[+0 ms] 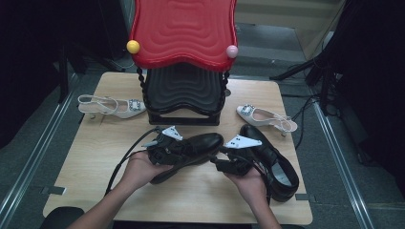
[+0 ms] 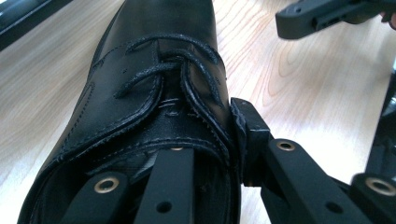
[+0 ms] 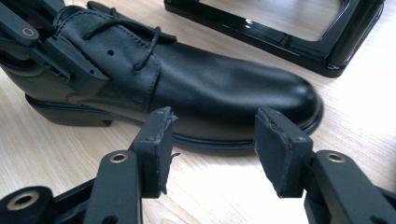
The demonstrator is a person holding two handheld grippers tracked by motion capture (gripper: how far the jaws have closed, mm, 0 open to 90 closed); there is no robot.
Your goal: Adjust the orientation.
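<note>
the wooden worktop (image 1: 119,181) stretches out in front of you, with the red and black shoe rack (image 1: 184,57) standing at its far middle. a black lace-up shoe (image 1: 191,148) sits at the centre, toe pointing right, and your left gripper (image 1: 165,148) grips the edge of its opening, one jaw inside the shoe, one outside by the laces. its mate, the second black shoe (image 1: 272,162), lies to the right. your right gripper (image 3: 212,149) hovers near the toe, jaws moderately apart, nothing between them. white heels (image 1: 112,106) rest far left.
</note>
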